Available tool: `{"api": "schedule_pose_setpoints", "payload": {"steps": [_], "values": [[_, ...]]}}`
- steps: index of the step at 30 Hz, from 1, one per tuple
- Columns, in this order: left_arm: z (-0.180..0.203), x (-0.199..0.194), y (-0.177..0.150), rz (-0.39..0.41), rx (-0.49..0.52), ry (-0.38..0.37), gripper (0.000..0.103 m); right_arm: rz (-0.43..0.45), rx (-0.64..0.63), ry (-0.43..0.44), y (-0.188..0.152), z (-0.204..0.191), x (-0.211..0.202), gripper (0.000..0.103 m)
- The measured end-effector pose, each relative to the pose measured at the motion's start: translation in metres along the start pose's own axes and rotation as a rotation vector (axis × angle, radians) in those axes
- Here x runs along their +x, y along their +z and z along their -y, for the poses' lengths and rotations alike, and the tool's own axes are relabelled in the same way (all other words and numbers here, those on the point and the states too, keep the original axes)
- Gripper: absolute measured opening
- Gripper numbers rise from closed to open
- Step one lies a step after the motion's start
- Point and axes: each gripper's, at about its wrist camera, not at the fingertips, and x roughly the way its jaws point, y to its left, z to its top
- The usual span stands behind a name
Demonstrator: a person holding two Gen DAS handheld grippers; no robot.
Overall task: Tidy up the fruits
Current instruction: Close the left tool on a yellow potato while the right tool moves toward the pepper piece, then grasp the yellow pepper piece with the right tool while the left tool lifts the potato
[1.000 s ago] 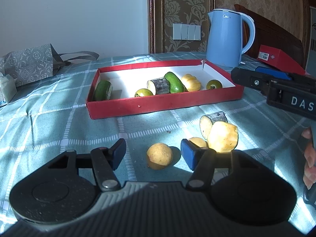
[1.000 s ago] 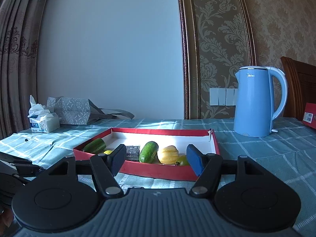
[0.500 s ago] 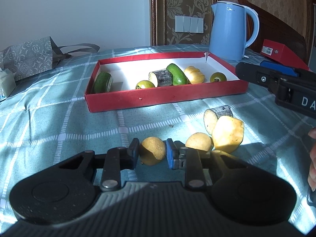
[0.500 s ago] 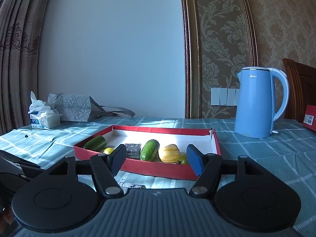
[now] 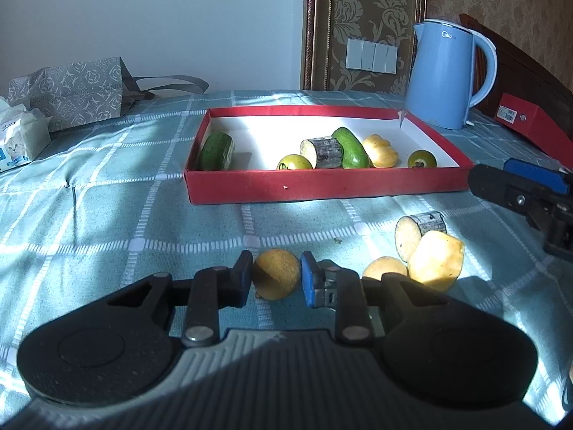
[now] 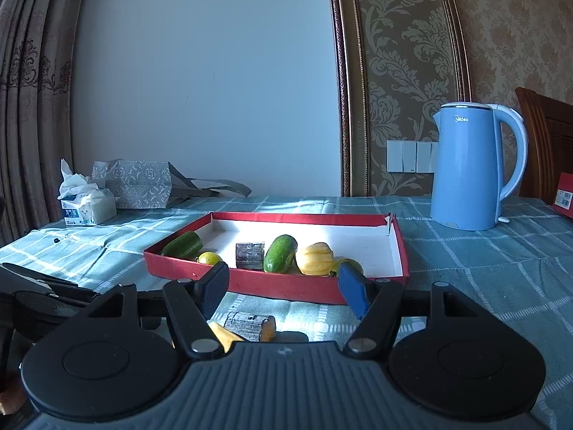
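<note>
My left gripper (image 5: 275,279) is shut on a round yellow fruit (image 5: 277,275), its blue pads pressing both sides just above the teal cloth. To its right lie another small yellow fruit (image 5: 385,268), a larger yellow one (image 5: 437,259) and a grey-skinned cut chunk (image 5: 419,231). The red tray (image 5: 322,188) behind holds two cucumbers, two green round fruits, a grey chunk and a yellow squash. My right gripper (image 6: 283,286) hangs open and empty in front of the tray (image 6: 286,288), above the grey chunk (image 6: 250,324); it also shows at the right edge of the left wrist view.
A blue kettle (image 5: 447,75) stands at the back right, beside a red box (image 5: 519,118). A grey patterned bag (image 5: 71,96) and a tissue pack (image 5: 18,139) sit at the back left. The checked cloth (image 5: 107,233) covers the table.
My left gripper's jaws closed in from wide apart onto the round yellow fruit and moved slightly forward. The right gripper kept still and open.
</note>
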Motion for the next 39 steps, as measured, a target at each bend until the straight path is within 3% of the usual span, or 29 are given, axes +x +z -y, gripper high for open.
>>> {"api": "schedule_pose_setpoints", "payload": {"steps": [10, 18, 23, 29, 39], "values": [[-0.005, -0.004, 0.002, 0.022, -0.023, 0.006, 0.026, -0.159, -0.03, 0.023, -0.016, -0.027, -0.005, 0.067], [-0.007, -0.006, 0.003, 0.027, -0.03, 0.007, 0.026, -0.218, -0.059, -0.005, -0.016, -0.04, 0.008, 0.056], [-0.01, -0.007, 0.003, 0.031, -0.047, 0.007, 0.026, -0.264, 0.019, 0.015, -0.012, -0.031, 0.022, 0.049], [-0.012, -0.008, 0.004, 0.035, -0.059, -0.001, 0.026, -0.281, 0.037, 0.019, -0.015, -0.03, 0.027, 0.042], [-0.015, -0.009, 0.005, 0.038, -0.074, -0.002, 0.026, -0.255, 0.004, 0.008, -0.015, -0.035, 0.021, 0.041]]}}
